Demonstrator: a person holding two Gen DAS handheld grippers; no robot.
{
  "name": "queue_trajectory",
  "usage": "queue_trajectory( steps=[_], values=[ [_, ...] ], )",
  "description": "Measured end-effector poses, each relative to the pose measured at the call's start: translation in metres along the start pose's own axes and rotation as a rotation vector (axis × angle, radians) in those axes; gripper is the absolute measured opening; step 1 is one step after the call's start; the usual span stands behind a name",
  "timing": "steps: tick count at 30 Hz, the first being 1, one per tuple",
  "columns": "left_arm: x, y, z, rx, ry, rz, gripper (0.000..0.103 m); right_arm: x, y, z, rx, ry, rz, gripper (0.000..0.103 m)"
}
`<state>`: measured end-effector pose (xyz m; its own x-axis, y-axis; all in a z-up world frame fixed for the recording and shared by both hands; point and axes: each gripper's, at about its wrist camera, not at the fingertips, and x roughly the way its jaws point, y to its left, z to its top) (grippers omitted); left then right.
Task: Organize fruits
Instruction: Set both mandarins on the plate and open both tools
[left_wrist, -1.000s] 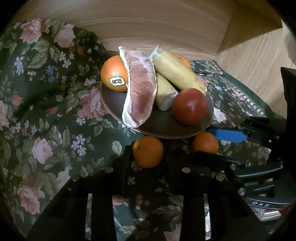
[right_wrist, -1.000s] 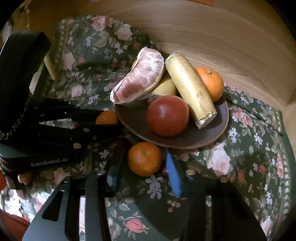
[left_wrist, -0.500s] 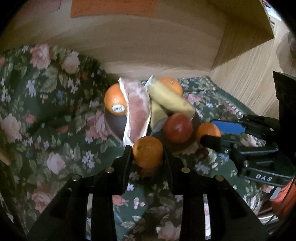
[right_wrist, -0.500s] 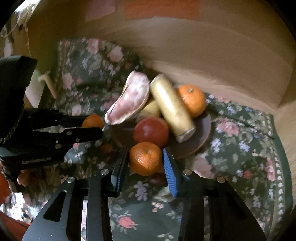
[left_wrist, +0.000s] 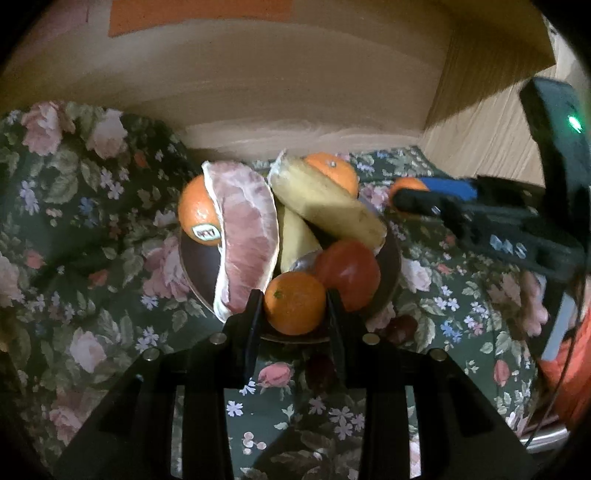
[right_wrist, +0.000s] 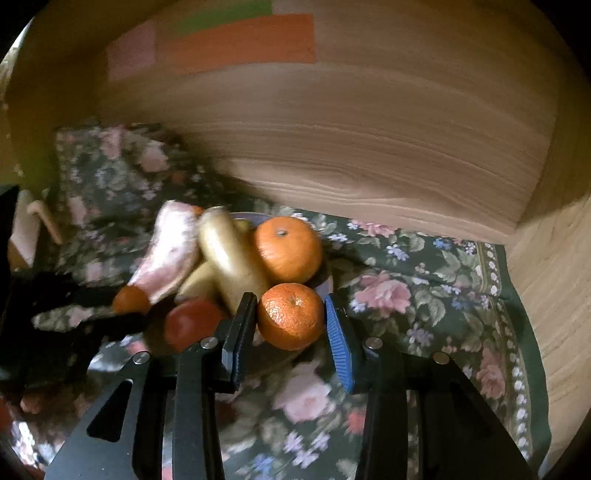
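A dark brown plate (left_wrist: 195, 258) on the flowered cloth holds a pink pomelo segment (left_wrist: 245, 240), two bananas (left_wrist: 325, 201), a red tomato (left_wrist: 349, 271), a stickered orange (left_wrist: 197, 212) and another orange (left_wrist: 332, 171). My left gripper (left_wrist: 293, 306) is shut on a small mandarin (left_wrist: 294, 302), held above the plate's near edge. My right gripper (right_wrist: 290, 321) is shut on a second mandarin (right_wrist: 290, 315), right beside the plate's orange (right_wrist: 288, 249) and banana (right_wrist: 231, 254). The right gripper with its mandarin (left_wrist: 406, 184) also shows at the plate's far right in the left wrist view.
A wooden wall (right_wrist: 369, 147) with coloured paper patches rises just behind the plate, and a wooden side panel (left_wrist: 491, 122) closes the right. The flowered cloth (left_wrist: 92, 221) is rumpled at the left. Dark small fruits (left_wrist: 400, 326) lie on the cloth near the plate's front.
Both grippers have lifted their mandarins off the cloth. The left one now hangs over the plate's near edge. The right one has swung round to the plate's right side.
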<state>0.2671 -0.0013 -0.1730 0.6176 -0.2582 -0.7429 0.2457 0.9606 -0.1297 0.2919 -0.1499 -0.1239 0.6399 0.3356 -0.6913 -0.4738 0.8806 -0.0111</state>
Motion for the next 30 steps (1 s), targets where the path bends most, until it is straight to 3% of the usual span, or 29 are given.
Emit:
queue_trajectory(
  steps=[7,12,15,21,25,30],
  values=[
    [0.011,0.002,-0.003,-0.004,0.023,0.021,0.033,0.039,-0.011,0.002,0.028,0.084,0.019,0.035],
    [0.013,0.000,-0.003,0.003,0.029,0.027,0.036,0.039,-0.012,0.002,0.029,0.089,0.030,0.036],
    [0.017,-0.004,-0.001,-0.007,0.032,0.023,0.041,0.036,-0.012,0.003,0.025,0.091,0.020,0.042],
    [-0.004,-0.003,-0.002,-0.012,-0.010,0.040,0.045,0.012,-0.010,0.003,0.018,0.043,0.018,0.055],
    [-0.027,0.001,-0.003,-0.021,-0.063,0.068,0.055,-0.009,-0.003,0.000,0.009,0.005,0.022,0.055],
    [-0.049,0.013,-0.010,-0.042,-0.089,0.092,0.055,-0.030,0.008,-0.006,0.004,-0.024,0.039,0.055]
  ],
)
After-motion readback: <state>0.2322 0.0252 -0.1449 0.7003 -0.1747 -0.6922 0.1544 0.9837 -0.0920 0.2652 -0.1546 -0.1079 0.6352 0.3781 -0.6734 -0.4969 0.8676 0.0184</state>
